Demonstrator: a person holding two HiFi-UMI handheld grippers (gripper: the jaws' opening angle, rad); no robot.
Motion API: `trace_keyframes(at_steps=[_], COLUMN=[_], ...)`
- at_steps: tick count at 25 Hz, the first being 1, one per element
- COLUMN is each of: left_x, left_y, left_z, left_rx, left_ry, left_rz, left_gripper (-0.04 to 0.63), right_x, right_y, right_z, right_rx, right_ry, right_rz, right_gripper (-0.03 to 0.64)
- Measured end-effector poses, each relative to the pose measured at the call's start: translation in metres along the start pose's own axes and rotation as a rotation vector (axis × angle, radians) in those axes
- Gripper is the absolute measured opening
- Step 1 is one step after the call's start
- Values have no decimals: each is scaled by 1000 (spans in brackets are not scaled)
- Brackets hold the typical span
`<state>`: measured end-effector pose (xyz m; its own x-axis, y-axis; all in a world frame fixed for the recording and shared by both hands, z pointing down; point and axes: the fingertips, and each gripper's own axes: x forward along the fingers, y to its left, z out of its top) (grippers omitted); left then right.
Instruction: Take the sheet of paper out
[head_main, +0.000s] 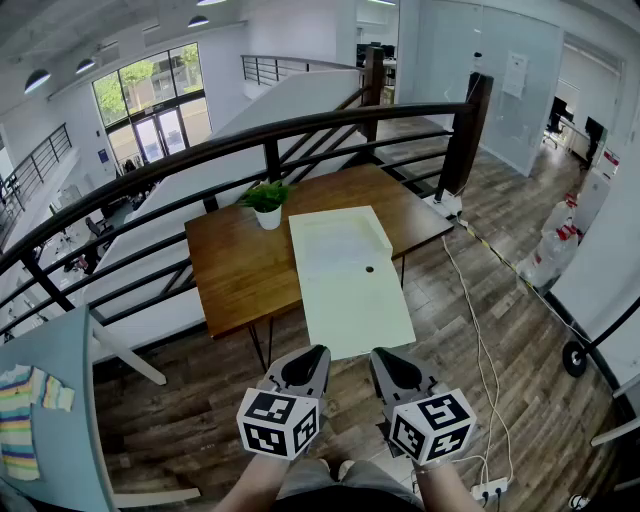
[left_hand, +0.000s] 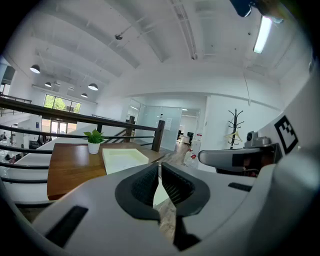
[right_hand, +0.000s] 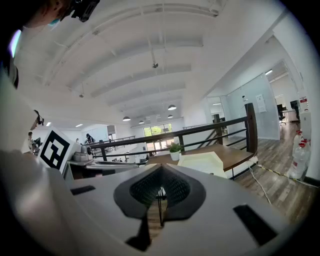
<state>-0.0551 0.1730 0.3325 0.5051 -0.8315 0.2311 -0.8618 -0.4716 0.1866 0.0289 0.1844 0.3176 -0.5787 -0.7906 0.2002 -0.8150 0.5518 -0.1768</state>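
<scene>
A large pale green flat folder (head_main: 350, 285) with a small dark button lies on the brown wooden table (head_main: 235, 265), its near end hanging over the table's front edge. No separate sheet of paper shows. It also appears ahead in the left gripper view as the folder (left_hand: 122, 159) and in the right gripper view as the folder (right_hand: 202, 162). My left gripper (head_main: 316, 352) and right gripper (head_main: 379, 354) hover side by side above the floor, short of the table, touching nothing. Both have their jaws together with nothing between them.
A small potted plant (head_main: 267, 203) stands at the table's far side, left of the folder. A dark railing (head_main: 300, 130) runs behind the table. A white cable (head_main: 482, 345) trails over the floor at right. A blue board with a striped garment (head_main: 25, 420) is at left.
</scene>
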Motion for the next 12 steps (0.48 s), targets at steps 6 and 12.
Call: trace_keyframes(at_steps=[6,12], left_x=[4,10], left_y=[-2,-15], left_z=[1,5], left_rx=[-1,4], left_ry=[6,3], left_rz=[-10,-36], left_gripper=[32,32], right_x=[1,-1], right_y=[-5,-13], right_z=[-3,2], right_rx=[1,31], right_ry=[8,-11], right_rz=[-1,4], right_gripper=[25,25])
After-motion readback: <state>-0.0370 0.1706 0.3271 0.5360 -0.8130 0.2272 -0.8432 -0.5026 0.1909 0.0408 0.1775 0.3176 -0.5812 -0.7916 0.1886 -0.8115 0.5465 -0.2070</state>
